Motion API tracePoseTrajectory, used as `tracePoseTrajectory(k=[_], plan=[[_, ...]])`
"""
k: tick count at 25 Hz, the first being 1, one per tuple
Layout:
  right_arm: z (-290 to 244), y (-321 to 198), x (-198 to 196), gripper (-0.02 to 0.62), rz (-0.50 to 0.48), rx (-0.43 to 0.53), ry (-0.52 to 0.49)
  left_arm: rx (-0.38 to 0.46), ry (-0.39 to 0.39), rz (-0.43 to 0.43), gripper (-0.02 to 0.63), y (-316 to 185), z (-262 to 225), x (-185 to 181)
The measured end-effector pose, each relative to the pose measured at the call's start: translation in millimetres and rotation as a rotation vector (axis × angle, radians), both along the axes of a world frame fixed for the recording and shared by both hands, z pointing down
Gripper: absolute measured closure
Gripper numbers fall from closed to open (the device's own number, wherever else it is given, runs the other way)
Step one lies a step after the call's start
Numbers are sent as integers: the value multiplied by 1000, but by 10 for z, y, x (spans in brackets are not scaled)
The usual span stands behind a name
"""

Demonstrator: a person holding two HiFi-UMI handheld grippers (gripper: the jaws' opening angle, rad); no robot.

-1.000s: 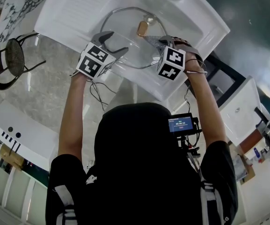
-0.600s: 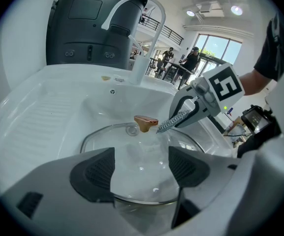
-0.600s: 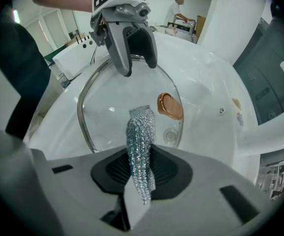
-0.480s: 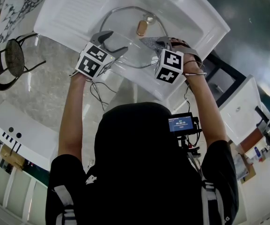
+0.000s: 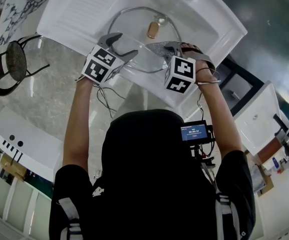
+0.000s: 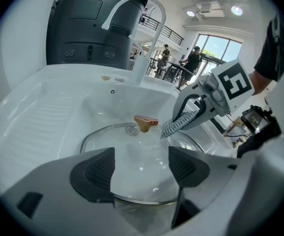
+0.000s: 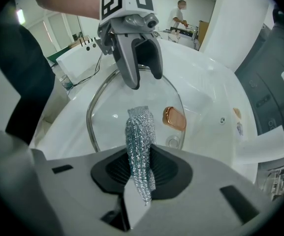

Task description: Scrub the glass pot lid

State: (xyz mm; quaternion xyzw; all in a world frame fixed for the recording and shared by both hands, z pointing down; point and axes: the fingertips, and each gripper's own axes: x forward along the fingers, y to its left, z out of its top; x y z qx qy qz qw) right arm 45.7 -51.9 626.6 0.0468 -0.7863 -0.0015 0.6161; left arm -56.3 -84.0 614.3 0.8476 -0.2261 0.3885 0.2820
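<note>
1. Head view: the lid (image 5: 134, 31) lies in the sink (image 5: 209, 21), directly ahead of both tongs. Its knob (image 5: 153, 30) sits just beyond the tip of the right tongs (image 5: 157, 46).
2. Left tongs (image 6: 141, 168): jaws well apart. The lid's near rim runs between and below them, and neither pad is seen pressing on it. Their position matches that of a second ago.
3. Right tongs: jaws together, clamped on a metal mesh scourer (image 7: 141, 136). The scourer sticks out ahead of the jaws, with its free end over the glass, just short of the knob.
4. Change noted: over the last second the right tongs have shifted slightly toward the left tongs, drawing the scourer sideways across the near part of the glass. Lid and knob have not moved.
5. Assessment: the shift is consistent with a scrubbing stroke under way. Whether the scourer actually bears on the glass cannot be confirmed from any view.
6. Progress: no suds, water or soiling can be made out on the lid, so the share of glass already covered cannot be judged. The far side, beyond the knob, probably remains to be done.
7. Risk: with the left tongs open, the lid is probably unrestrained. A firmer stroke could slide or tip it in the sink.
</note>
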Motion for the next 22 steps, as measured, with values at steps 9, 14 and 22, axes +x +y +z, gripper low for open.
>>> tracePoseTrajectory(k=[9,14,22], plan=[[-168,79,-186,525,-17,-15,-47,-6,-2,2,293,10,1,-14],[-218,111,-249,525,-10,-15,-63,-6,-1,2,293,14,-4,-11],[-173,85,-200,525,-5,-7,-48,-4,-5,5,293,11,0,-16]])
